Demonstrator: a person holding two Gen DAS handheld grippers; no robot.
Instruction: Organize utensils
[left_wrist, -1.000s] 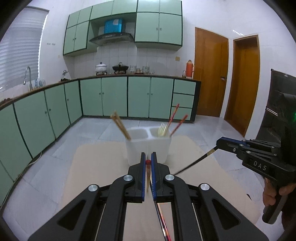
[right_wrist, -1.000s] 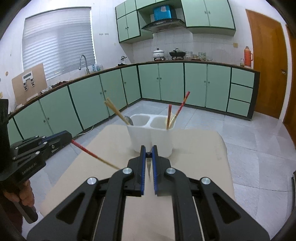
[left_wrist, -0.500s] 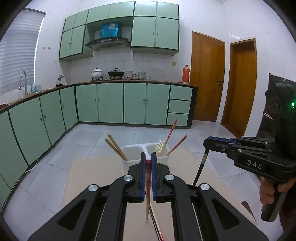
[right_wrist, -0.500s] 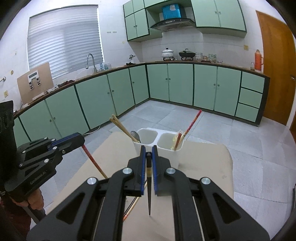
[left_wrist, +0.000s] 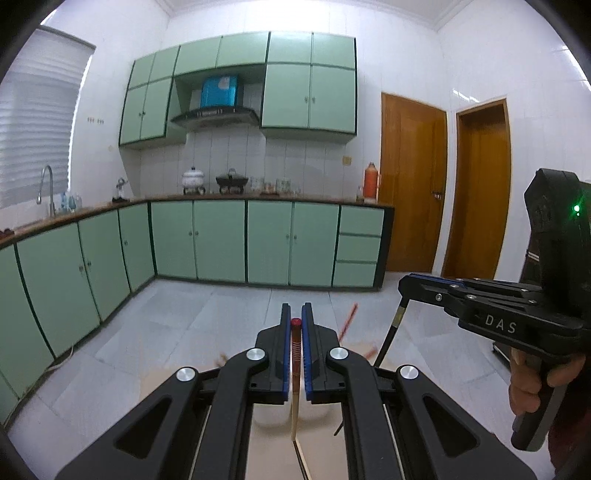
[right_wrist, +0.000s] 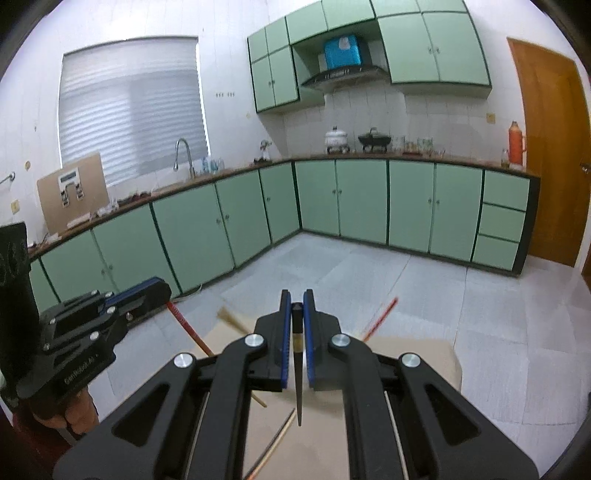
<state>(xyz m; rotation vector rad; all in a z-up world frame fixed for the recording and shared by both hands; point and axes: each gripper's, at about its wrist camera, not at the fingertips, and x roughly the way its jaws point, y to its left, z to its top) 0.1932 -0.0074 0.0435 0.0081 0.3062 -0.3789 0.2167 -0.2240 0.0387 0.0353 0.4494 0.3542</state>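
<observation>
Both hands are lifting together, and the change from a second ago is plain: the white utensil holder, which was standing full in the middle of each view, is now sliding out under the gripper bodies, with only blurred tips of the chopsticks already stored in it poking above them.

On the left, the left gripper (left_wrist: 294, 350) is clamping its jaws on a red-topped chopstick (left_wrist: 294, 373), gripping just below the red cap, so the pale wooden shaft is hanging nearly straight down over the tan table mat (left_wrist: 317, 454). A second earlier that stick was lying low and angled toward the camera; now it is dangling upright.

To the right, the right gripper (right_wrist: 294, 332) is pinching a black chopstick (right_wrist: 297, 373) near its butt end, with the tapered point hanging free above the mat, where at least one loose chopstick (right_wrist: 275, 443) is lying near the close edge. In the left wrist view this same gripper is showing at the far right, held in a person's hand (left_wrist: 535, 380).

Judging by this, each hand is carrying one stick high enough to clear the holder's rim. The likely next step is lowering the points into a compartment, which is largely hidden now, so aiming is going to be the tricky part.
</observation>
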